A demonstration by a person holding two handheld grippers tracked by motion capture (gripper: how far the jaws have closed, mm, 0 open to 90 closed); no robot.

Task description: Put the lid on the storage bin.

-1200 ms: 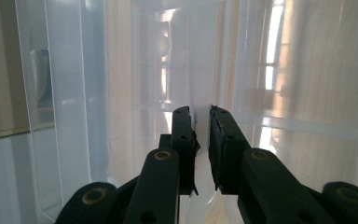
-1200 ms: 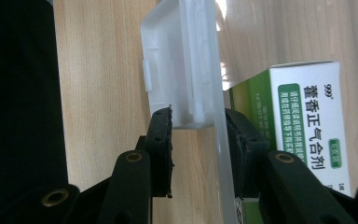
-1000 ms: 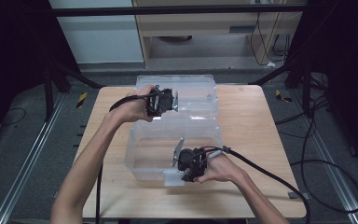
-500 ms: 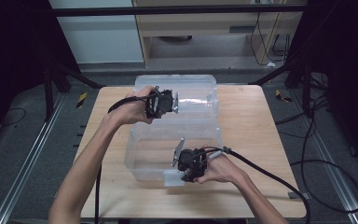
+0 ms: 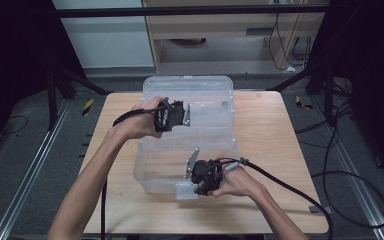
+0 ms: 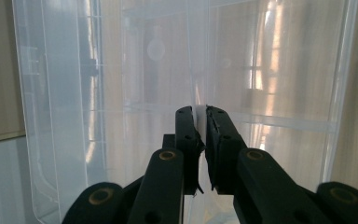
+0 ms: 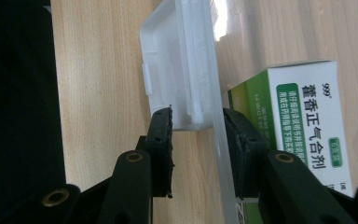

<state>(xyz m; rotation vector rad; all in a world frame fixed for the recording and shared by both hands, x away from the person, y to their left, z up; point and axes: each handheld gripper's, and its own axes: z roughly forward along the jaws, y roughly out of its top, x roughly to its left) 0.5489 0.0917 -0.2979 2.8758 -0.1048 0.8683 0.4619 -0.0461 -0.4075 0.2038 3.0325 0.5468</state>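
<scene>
Little has shifted against the earlier high-view frames: both hands hold the same stations, and the left tongs (image 5: 186, 115) appear to sit a touch nearer the box's middle, though the change is slight.

Clear plastic storage box (image 5: 150, 170) stands at the middle of the bench (image 5: 270, 130), with its lid (image 5: 205, 92) lying open on the far side. Left tongs are clamped on a thin edge of that clear plastic, seen pinched between the jaws in the left gripper view (image 6: 200, 122). Right tongs (image 5: 196, 184) are at the near wall of the box; in the right gripper view (image 7: 196, 122) the jaws stand apart, one on each side of the white latch (image 7: 177, 60) and the wall's edge, not yet closed on either. A green and white carton (image 7: 303, 126) lies behind the wall, just beside the far jaw.

Judgement on handling: the box looks light and thin-walled, stiff along its rims and moulded ribs but likely to flex across the broad panels. Its surface is smooth and glossy, so a grip on flat plastic may slip. Best hold is on the rim or the latch, where the section is thicker. The latch hinge looks slender, so it could crack if forced sideways; pressure should be moderate.
</scene>
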